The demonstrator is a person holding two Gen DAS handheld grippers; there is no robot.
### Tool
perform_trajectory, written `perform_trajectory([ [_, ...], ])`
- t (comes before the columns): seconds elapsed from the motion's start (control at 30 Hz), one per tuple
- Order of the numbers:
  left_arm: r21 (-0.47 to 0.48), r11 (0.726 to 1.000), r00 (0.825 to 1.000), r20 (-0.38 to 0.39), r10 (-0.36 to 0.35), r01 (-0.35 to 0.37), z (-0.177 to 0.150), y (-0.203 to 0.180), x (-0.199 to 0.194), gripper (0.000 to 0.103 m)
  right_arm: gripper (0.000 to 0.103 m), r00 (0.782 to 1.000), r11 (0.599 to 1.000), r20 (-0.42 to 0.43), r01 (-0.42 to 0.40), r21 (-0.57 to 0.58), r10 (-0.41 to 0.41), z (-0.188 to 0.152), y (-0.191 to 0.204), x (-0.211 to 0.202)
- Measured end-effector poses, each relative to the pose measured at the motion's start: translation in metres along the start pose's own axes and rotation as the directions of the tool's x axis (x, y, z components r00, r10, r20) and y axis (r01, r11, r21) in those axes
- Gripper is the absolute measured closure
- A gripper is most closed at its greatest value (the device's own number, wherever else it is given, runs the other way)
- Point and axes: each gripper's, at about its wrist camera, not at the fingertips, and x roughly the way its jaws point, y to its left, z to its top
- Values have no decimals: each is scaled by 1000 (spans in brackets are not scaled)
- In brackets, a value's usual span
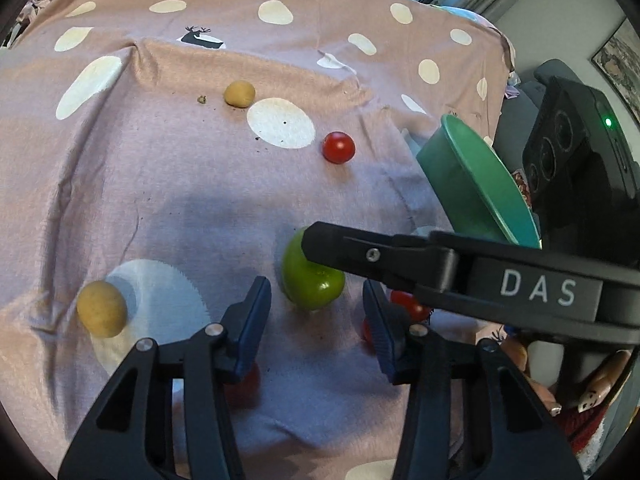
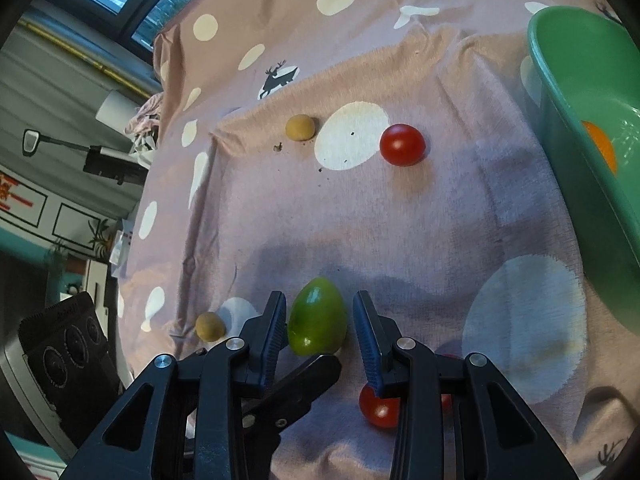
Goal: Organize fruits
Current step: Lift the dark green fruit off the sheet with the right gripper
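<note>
spotted pink cloth [image 1: 180, 184] over a table, both tools at one green fruit [image 2: 318, 318].

right gripper [image 2: 320, 332] brackets the green fruit, jaws narrow, gaps showing, so no grip yet; left gripper [image 1: 318, 316] sits behind it, half open, empty. tomatoes [image 2: 402, 145] and small potatoes [image 1: 239, 94] lie scattered; the green bowl [image 2: 568, 92] at the right already holds an orange [image 2: 600, 150], probably where the fruit goes.
</note>
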Motion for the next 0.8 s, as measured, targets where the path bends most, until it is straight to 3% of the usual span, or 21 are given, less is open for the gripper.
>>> perform_trajectory([
  [0.47,-6,1000,1000,3,8,-8,1,0,7,70,65,1000,1000,-26,-2,4,3,0,-1,10],
  [0.8,7,999,998,48,32,-32,-1,-3,-5,70,67,999,997,25,28,-66,-27,-5,13,3],
])
